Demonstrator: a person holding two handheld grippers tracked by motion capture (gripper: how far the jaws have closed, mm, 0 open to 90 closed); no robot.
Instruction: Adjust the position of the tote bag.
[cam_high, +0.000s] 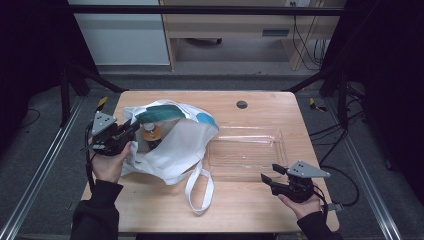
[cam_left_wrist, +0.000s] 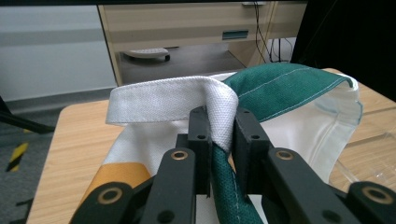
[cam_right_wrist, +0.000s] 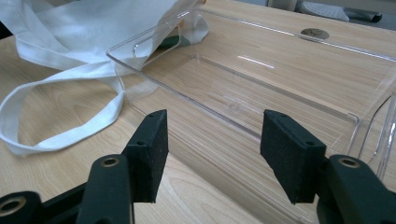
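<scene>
— What's the left gripper (cam_left_wrist: 219, 135) got hold of?

— The white strap (cam_left_wrist: 177, 100) of the canvas tote bag (cam_high: 172, 142), clamped tight between its jaws at the bag's rim. I'd say it's lifting that edge to keep the mouth gaping; you can see the green lining (cam_left_wrist: 289, 88) and a brown-capped bottle (cam_high: 151, 134) sitting inside the bag.

— And the other one?

— The right gripper (cam_high: 273, 173) hovers over the worktop (cam_high: 250, 205) on the side of the clear plastic tray (cam_high: 248, 146) away from the bag, jaws spread wide with nothing between them. The tray lies right against the bag, empty, so my guess is it's there to receive whatever comes out.

— Any writing anywhere?

— None I can read. The bottle's label is too small to make out, and the bag shows only teal and orange patches.
</scene>
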